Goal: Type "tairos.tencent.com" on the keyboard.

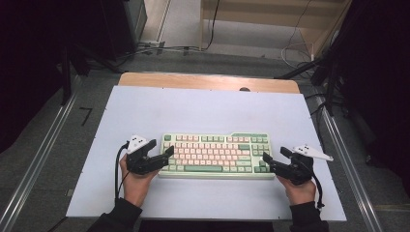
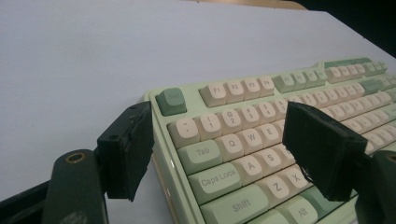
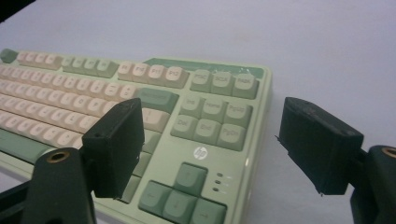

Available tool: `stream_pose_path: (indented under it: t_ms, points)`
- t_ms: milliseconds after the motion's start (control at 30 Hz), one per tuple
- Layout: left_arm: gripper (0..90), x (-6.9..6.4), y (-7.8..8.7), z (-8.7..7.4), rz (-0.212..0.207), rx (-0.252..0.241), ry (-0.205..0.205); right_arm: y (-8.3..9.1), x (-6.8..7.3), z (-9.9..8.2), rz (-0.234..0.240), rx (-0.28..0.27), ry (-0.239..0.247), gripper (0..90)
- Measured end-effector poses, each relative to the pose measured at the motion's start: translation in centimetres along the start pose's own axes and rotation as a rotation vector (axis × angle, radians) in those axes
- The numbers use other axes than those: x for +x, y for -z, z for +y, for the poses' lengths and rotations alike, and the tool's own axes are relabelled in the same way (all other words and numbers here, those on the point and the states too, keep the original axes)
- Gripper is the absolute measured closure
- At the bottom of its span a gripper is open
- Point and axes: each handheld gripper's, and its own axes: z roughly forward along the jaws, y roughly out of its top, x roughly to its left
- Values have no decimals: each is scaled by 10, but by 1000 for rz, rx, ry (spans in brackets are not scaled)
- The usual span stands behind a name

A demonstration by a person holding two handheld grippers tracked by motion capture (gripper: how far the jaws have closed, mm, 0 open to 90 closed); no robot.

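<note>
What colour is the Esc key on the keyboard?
Dark green, seen best in the left gripper view: Esc key on the keyboard.

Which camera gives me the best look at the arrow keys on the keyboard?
The right gripper view: the arrow keys sit close and large between its fingers. The high view shows them tiny at the keyboard's right end; the left gripper view shows the keyboard's other end instead.

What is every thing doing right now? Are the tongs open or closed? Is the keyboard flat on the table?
Left tongs: open, jaws straddling the keyboard's left end.
Right tongs: open, jaws straddling the keyboard's right end.
Keyboard: lying flat, keys up, not visibly lifted.
Table: covered by a white sheet, keyboard resting on it.
</note>
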Motion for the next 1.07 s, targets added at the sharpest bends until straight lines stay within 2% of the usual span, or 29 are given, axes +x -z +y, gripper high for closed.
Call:
stream_pose_path:
  t_ms: [533, 733, 1067]
  points:
    - [254, 2, 9, -3, 22, -14, 0, 16, -20, -6, -58, -4, -19, 206]
    - [254, 9, 11, -3, 44, -14, 10, 23, -30, -10, -83, -6, -40, 207]
    - [254, 12, 10, -4, 47, -7, 24, 28, -42, -14, -120, -4, -75, 207]
